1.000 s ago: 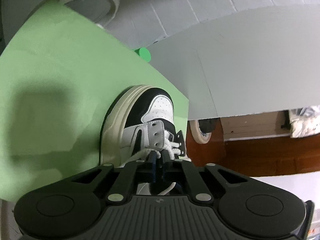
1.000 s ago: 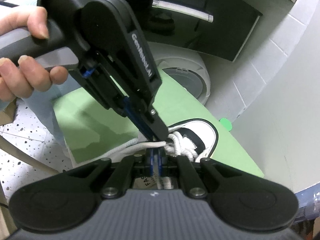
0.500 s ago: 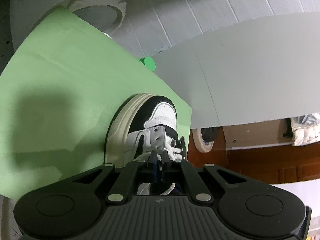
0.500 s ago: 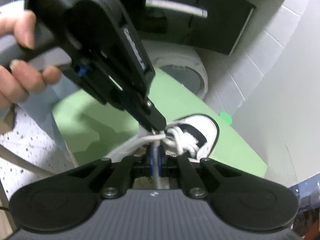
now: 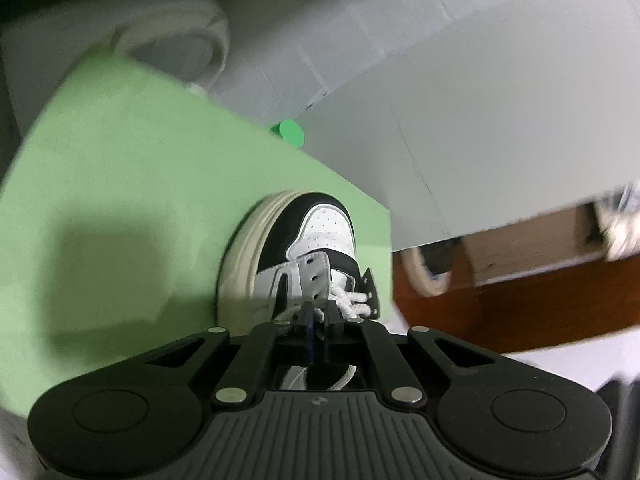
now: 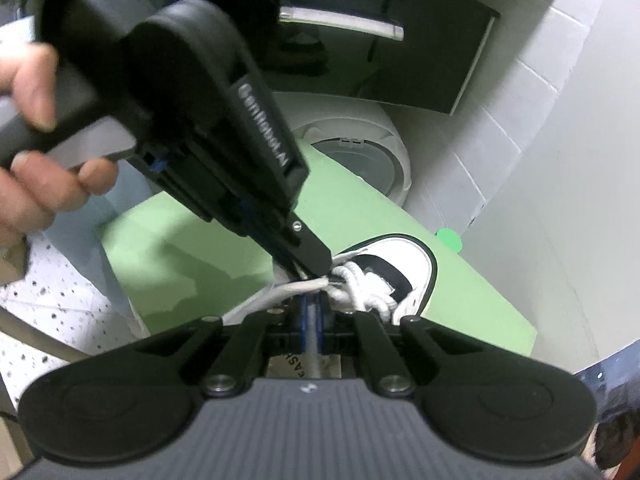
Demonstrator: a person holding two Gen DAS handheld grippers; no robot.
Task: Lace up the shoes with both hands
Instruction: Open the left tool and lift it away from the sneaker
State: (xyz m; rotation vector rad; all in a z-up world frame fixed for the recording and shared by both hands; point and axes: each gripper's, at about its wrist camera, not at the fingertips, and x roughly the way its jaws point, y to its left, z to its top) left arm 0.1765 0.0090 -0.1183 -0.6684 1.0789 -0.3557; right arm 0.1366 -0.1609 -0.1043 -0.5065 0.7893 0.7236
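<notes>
Got both my left gripper (image 5: 316, 314) and right gripper (image 6: 310, 308) pinched tight on the white lace (image 6: 280, 290) over the shoe (image 5: 288, 256), bottom center.

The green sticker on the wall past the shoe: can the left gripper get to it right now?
Probably not yet. The left gripper is shut on the lace, and the shoe sits between it and the green sticker.

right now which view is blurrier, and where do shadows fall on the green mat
Right wrist view: motion blur smears the other black tongs' lettering and the person's hand. Left wrist view: sharper at the black-and-white sneaker, smeared along the right edge. Both views show a dark shadow on the green mat, left of the sneaker.
</notes>
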